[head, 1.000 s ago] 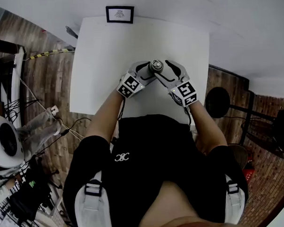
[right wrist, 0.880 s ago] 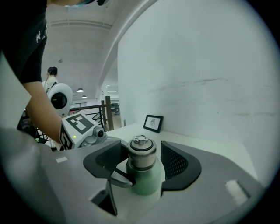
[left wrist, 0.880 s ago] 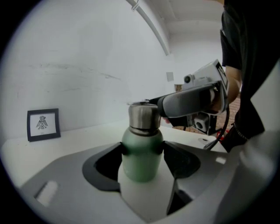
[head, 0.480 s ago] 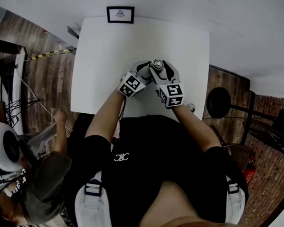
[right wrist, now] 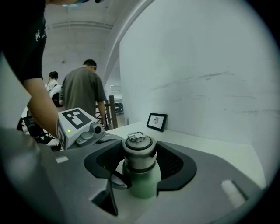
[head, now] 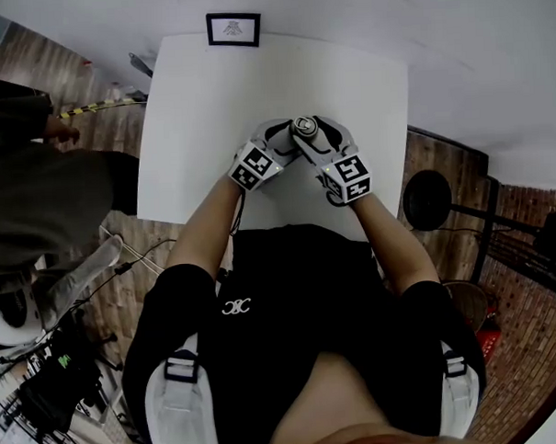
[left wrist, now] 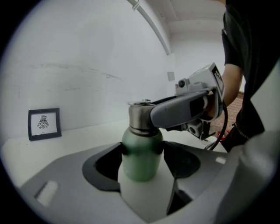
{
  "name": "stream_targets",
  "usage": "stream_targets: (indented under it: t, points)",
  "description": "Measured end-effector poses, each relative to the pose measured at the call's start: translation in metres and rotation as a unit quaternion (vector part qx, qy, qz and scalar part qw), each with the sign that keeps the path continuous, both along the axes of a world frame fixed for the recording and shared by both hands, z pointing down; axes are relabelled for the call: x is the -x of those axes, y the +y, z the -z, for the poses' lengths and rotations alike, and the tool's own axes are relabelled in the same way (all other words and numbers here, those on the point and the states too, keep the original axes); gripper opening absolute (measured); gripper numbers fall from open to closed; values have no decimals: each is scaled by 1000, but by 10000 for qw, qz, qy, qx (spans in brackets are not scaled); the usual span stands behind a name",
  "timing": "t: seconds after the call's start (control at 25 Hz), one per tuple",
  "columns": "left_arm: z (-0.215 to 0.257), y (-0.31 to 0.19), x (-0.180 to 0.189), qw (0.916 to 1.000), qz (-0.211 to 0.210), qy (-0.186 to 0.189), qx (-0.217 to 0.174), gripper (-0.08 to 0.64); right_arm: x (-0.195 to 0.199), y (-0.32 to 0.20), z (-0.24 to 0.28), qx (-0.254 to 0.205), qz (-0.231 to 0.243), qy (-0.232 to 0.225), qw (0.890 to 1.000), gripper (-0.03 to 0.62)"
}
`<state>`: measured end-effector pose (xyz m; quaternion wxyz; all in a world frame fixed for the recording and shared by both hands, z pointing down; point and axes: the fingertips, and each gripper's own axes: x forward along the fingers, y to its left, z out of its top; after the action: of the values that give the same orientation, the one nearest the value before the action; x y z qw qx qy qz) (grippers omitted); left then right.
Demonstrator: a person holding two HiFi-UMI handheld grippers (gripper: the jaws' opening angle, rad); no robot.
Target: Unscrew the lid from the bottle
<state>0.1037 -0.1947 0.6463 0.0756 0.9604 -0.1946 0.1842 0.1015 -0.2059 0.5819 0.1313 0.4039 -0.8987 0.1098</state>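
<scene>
A green bottle (right wrist: 142,183) is upright over a white table (head: 199,100), its body clamped by the left gripper (left wrist: 142,148) while the right gripper (right wrist: 139,153) clamps its steel lid (left wrist: 139,117); if either smooth grip slips, the bottle could spin with the lid or tip.

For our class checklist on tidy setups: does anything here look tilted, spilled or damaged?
Nothing stands out. The green bottle stands upright on the white table, its lid on, and no spill or damage shows.
</scene>
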Motion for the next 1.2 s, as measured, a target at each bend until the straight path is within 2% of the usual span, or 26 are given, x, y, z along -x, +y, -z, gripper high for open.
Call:
stream_targets:
  t: [0.16,0.36,0.6,0.72,0.88,1.04,1.2]
  points:
    - [0,0,0,10000,-16,-30,-14,351,1,2,-1,39,774,106,9969,252]
    - [-2,-2,-1,10000,-2,-28,-1,351,3,2,-1,116,1662,402,9852,252]
    - [-1,-2,-1,10000,6,-31,1,351,6,2,5,141,2190,523,9742,252]
    - [-2,-2,0,10000,13,-38,-4,351,6,1,11,126,2217,450,9740,252]
    - [-4,-3,-1,10000,15,-59,-9,351,-1,1,23,-10,1986,253,9797,252]
    - [-4,-3,0,10000,18,-67,3,351,-10,1,40,-200,1599,48,9869,252]
    - [-2,-2,0,9999,118,-56,43,353,-27,0,60,-438,1001,-82,9940,252]
